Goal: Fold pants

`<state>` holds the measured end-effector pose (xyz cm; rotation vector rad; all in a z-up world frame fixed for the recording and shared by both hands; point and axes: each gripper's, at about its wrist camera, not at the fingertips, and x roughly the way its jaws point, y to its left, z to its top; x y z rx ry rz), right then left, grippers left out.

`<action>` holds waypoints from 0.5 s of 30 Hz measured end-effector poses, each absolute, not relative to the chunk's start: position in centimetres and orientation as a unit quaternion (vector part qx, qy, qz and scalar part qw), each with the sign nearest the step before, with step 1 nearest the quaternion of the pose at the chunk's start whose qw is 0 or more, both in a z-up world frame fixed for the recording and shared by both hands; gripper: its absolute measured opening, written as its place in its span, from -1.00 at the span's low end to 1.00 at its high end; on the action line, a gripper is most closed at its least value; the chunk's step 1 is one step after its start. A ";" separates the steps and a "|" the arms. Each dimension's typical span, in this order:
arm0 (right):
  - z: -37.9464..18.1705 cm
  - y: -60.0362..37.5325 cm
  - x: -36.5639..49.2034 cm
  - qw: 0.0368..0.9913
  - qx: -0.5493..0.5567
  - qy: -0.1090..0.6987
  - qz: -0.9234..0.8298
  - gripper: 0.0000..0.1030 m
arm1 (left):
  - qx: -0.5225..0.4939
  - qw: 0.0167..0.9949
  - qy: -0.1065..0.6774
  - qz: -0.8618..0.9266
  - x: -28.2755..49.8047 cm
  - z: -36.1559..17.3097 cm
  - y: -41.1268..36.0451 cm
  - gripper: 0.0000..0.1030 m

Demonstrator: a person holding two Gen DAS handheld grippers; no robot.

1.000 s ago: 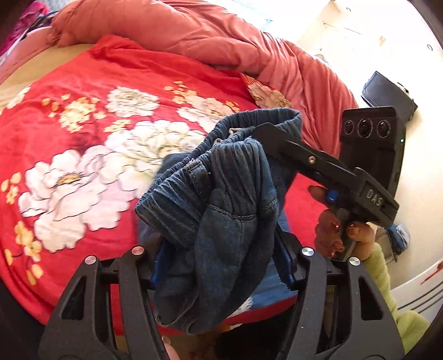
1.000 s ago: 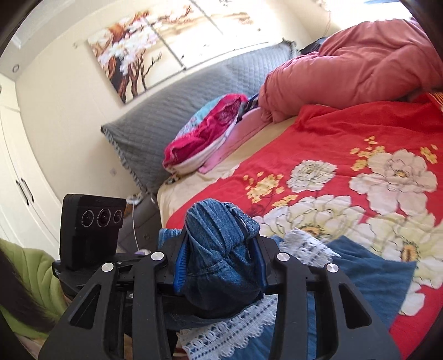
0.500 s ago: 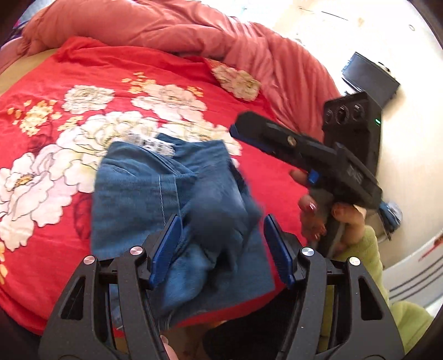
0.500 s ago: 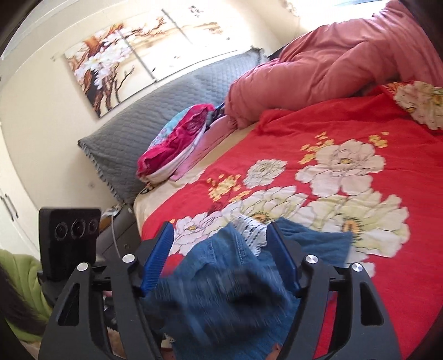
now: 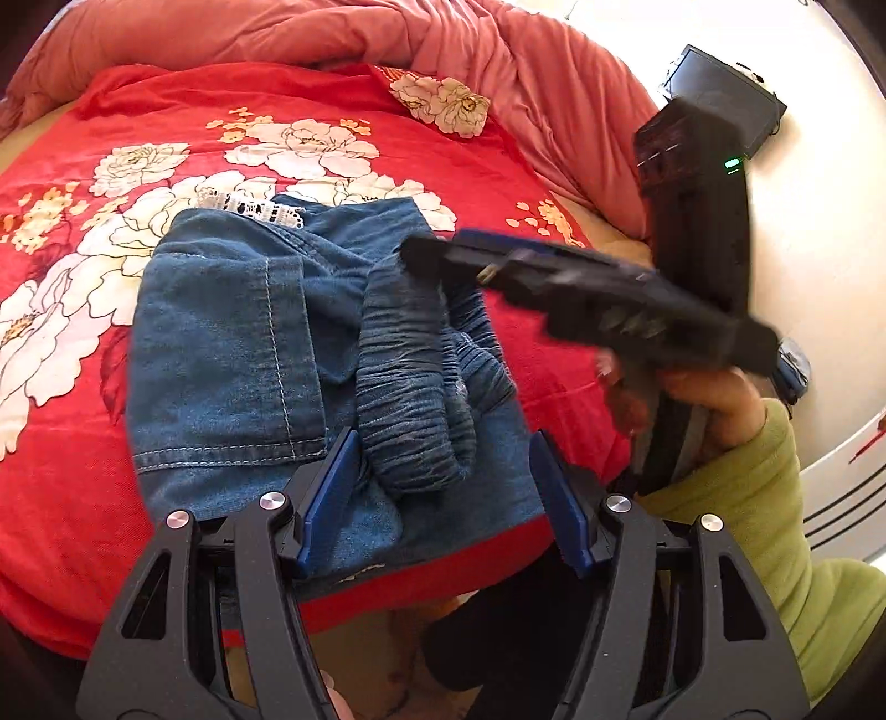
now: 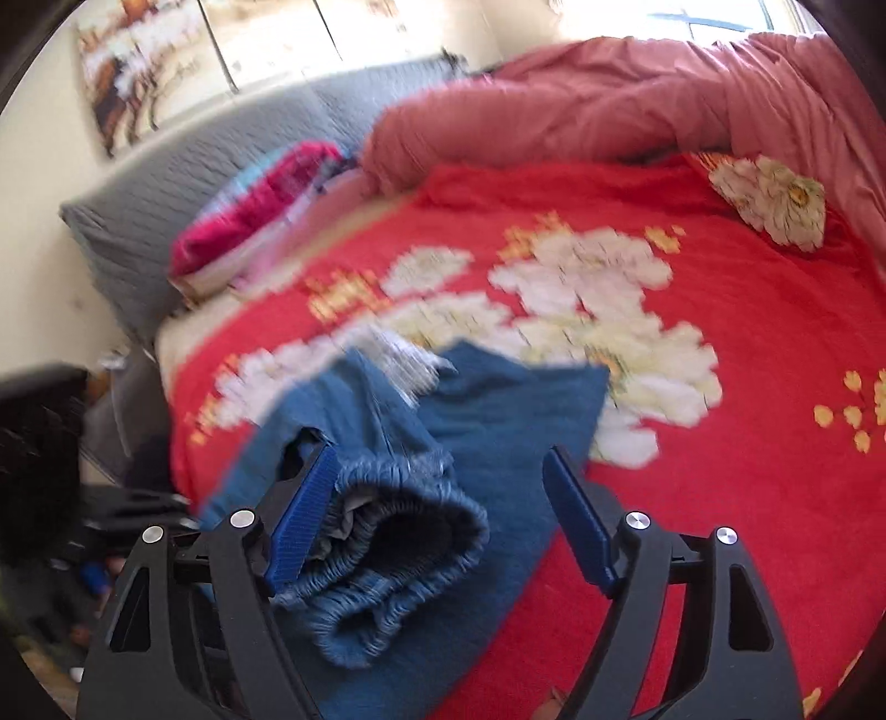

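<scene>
- The left gripper [image 5: 443, 498] stands partly open at the near edge of the bed [image 5: 83, 498]. The gathered waistband [image 5: 412, 387] of the pants [image 5: 232, 343] lies between its pads, but they do not press on it.
- The right gripper [image 6: 437, 526] is opening. The bunched waistband [image 6: 387, 531] rests against its left pad and well clear of the right one, so it has no hold.
- The pants lie on the bed near its front edge, doubled over, with a strip of white lace [image 5: 249, 207] showing at the far side.
- My reading is that the step in hand is the release after laying the folded-over top down.
- The waistband sits in a raised lump, not flat. The next move likely calls for drawing both grippers clear without dragging cloth, then pressing or regripping the lump to flatten it.
- A second ago both grippers held the bunched denim up off the bed, and the right one was far more closed. Now the cloth is down and spread.
- Far side: a pink duvet [image 5: 332, 33] is heaped along the bed, and a grey headboard [image 6: 166, 183] stands by the wall.
</scene>
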<state>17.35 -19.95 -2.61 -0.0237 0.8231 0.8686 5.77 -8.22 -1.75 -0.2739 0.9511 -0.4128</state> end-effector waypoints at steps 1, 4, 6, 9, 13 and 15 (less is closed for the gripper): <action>-3.1 -19.9 17.5 0.827 -0.017 0.395 0.400 0.46 | -0.130 0.860 0.452 -0.196 5.8 -1.7 -8.2 0.09; -3.9 -20.2 17.8 0.828 -0.021 0.409 0.383 0.46 | -0.134 0.861 0.451 -0.193 5.6 -1.5 -8.3 0.09; -4.4 -20.5 17.9 0.829 -0.019 0.419 0.369 0.47 | -0.134 0.861 0.450 -0.194 5.5 -1.5 -8.2 0.09; -4.6 -20.7 17.7 0.832 -0.019 0.423 0.358 0.49 | -0.135 0.861 0.450 -0.194 5.5 -1.4 -8.2 0.09; -4.6 -20.9 17.4 0.836 -0.018 0.419 0.353 0.49 | -0.138 0.861 0.450 -0.193 5.5 -1.4 -8.1 0.10; -4.4 -21.1 17.2 0.838 -0.013 0.416 0.353 0.49 | -0.139 0.861 0.449 -0.194 5.4 -1.3 -8.0 0.13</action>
